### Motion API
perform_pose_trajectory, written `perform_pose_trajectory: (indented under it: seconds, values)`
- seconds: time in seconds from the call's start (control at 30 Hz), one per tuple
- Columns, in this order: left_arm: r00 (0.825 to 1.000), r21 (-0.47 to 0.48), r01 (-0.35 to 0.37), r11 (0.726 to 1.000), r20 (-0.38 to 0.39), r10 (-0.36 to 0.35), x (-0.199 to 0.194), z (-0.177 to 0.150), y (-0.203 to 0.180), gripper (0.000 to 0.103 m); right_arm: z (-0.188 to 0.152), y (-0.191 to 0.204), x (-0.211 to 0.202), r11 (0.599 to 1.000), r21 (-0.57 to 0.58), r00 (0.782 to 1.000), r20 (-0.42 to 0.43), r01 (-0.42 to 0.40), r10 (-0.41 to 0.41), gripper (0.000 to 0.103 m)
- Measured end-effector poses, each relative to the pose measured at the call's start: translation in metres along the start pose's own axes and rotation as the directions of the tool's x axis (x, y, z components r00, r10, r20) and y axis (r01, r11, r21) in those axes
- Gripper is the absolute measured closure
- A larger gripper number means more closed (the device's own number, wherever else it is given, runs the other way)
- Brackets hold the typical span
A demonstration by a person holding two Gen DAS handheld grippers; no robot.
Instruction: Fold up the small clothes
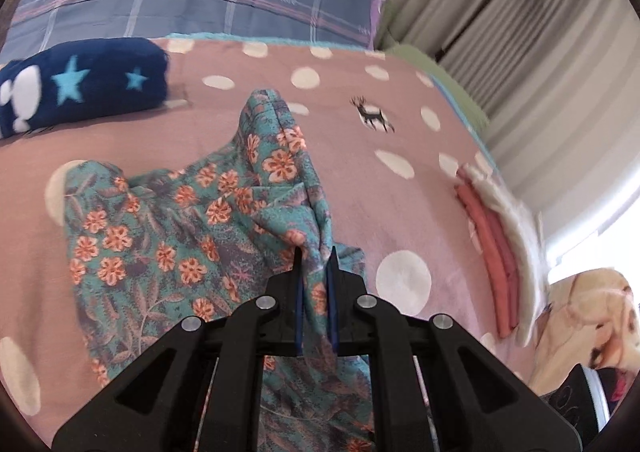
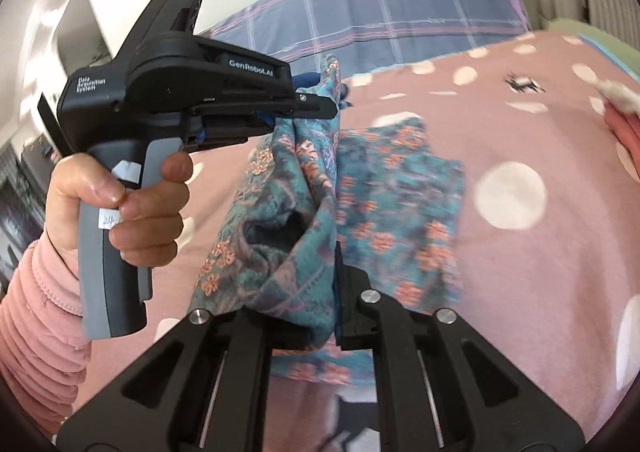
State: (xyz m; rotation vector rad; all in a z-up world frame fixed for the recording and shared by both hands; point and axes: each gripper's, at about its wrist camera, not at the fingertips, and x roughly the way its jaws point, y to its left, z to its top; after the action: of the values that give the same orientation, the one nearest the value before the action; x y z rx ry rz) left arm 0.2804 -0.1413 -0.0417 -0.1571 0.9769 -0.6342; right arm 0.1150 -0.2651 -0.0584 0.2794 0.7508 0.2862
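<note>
My left gripper (image 1: 316, 256): matt black plastic, bright metal pins. Floral garment (image 1: 180, 236): thin woven cloth. Dotted blanket (image 1: 400, 191): soft, fuzzy.

A bed (image 1: 400, 187) is carrying everything, spread with a dusty-pink blanket (image 1: 224, 123) dotted with white spots and a small deer print. A rolled navy towel with blue stars (image 1: 84, 83) is lying toward its far left. Folded pink and white clothes (image 1: 500, 240) are sitting at its right edge. Part of a teal floral garment (image 1: 160, 236) is resting on the blanket.
</note>
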Motion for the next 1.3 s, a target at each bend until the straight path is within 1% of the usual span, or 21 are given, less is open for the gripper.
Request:
perform_pose_trajectory:
  seconds: [0.17,0.3,0.4,0.43,0.47,0.5,0.6,0.63,0.67,0.73,0.77,0.83,0.87,0.97,1.0,1.07,1.1,1.13,1.17,1.2,1.3]
  values:
    - [0.997,0.085,-0.068,0.994,-0.043,0.072,0.030,-0.006,-0.021,0.094,-0.007,-0.029,0.003,0.997,0.078,0.999,-0.038,0.001,0.002,0.096]
    - [0.993,0.092,-0.097,0.991,-0.059,0.103,0.045,-0.006,-0.025,0.094,-0.013,-0.045,0.007,0.992,0.122,0.998,-0.056,-0.003,0.009,0.096]
    - [0.992,0.105,-0.106,0.989,-0.053,0.112,0.052,-0.007,-0.028,0.089,-0.016,-0.048,0.008,0.992,0.127,0.998,-0.058,-0.002,0.009,0.096]
    - [0.993,0.104,-0.101,0.990,-0.047,0.106,0.051,-0.008,-0.028,0.080,-0.017,-0.049,0.009,0.992,0.126,0.998,-0.059,-0.001,0.008,0.095]
    - [0.994,0.101,-0.097,0.990,-0.039,0.101,0.048,-0.008,-0.029,0.064,-0.018,-0.049,0.008,0.992,0.126,0.998,-0.062,-0.001,0.009,0.094]
    - [0.995,0.100,-0.096,0.990,-0.015,0.098,0.041,-0.009,-0.030,0.060,-0.019,-0.050,0.009,0.991,0.131,0.998,-0.067,0.001,0.008,0.093]
    - [0.993,0.140,-0.112,0.984,0.061,0.105,0.011,-0.012,-0.035,0.056,-0.022,-0.057,0.009,0.986,0.164,0.996,-0.079,-0.018,0.032,0.093]
    - [0.989,0.154,-0.130,0.979,0.089,0.118,-0.001,-0.015,-0.036,0.049,-0.021,-0.060,0.010,0.984,0.174,0.996,-0.081,-0.027,0.041,0.093]
    - [0.978,0.170,-0.175,0.970,0.140,0.152,-0.018,-0.022,-0.037,0.043,-0.022,-0.063,0.010,0.981,0.187,0.995,-0.081,-0.041,0.057,0.093]
    - [0.961,0.199,-0.225,0.954,0.205,0.184,-0.042,-0.035,-0.036,0.040,-0.022,-0.066,0.011,0.977,0.204,0.994,-0.082,-0.056,0.074,0.093]
    - [0.954,0.212,-0.243,0.947,0.226,0.195,-0.052,-0.044,-0.034,0.035,-0.022,-0.067,0.011,0.974,0.216,0.993,-0.081,-0.067,0.086,0.093]
    - [0.941,0.229,-0.283,0.931,0.253,0.223,-0.076,-0.074,-0.025,0.031,-0.022,-0.071,0.012,0.971,0.223,0.992,-0.080,-0.081,0.101,0.092]
    - [0.939,0.238,-0.295,0.925,0.251,0.235,-0.081,-0.084,-0.022,0.031,-0.022,-0.072,0.012,0.970,0.228,0.991,-0.080,-0.086,0.107,0.092]
    - [0.930,0.288,-0.352,0.891,0.214,0.298,-0.096,-0.137,-0.012,0.030,-0.021,-0.076,0.012,0.963,0.249,0.988,-0.083,-0.103,0.128,0.091]
    - [0.932,0.294,-0.353,0.888,0.195,0.306,-0.098,-0.152,-0.008,0.029,-0.020,-0.078,0.013,0.961,0.254,0.988,-0.083,-0.107,0.132,0.090]
    - [0.944,0.291,-0.328,0.899,0.135,0.301,-0.098,-0.179,-0.002,0.029,-0.019,-0.078,0.012,0.962,0.253,0.988,-0.083,-0.104,0.129,0.090]
    - [0.945,0.291,-0.326,0.900,0.116,0.305,-0.097,-0.187,-0.001,0.029,-0.019,-0.078,0.012,0.963,0.251,0.989,-0.083,-0.101,0.125,0.090]
    - [0.943,0.302,-0.333,0.893,0.097,0.319,-0.093,-0.196,0.000,0.029,-0.019,-0.078,0.012,0.964,0.250,0.989,-0.084,-0.096,0.120,0.090]
    - [0.939,0.312,-0.344,0.886,0.092,0.332,-0.090,-0.202,0.000,0.029,-0.019,-0.077,0.012,0.964,0.248,0.990,-0.084,-0.091,0.115,0.089]
    - [0.927,0.320,-0.372,0.871,0.090,0.363,-0.084,-0.206,0.001,0.029,-0.018,-0.075,0.012,0.966,0.245,0.990,-0.087,-0.087,0.111,0.088]
    - [0.902,0.293,-0.430,0.854,0.093,0.422,-0.075,-0.207,0.007,0.029,-0.015,-0.070,0.009,0.971,0.228,0.992,-0.085,-0.072,0.093,0.088]
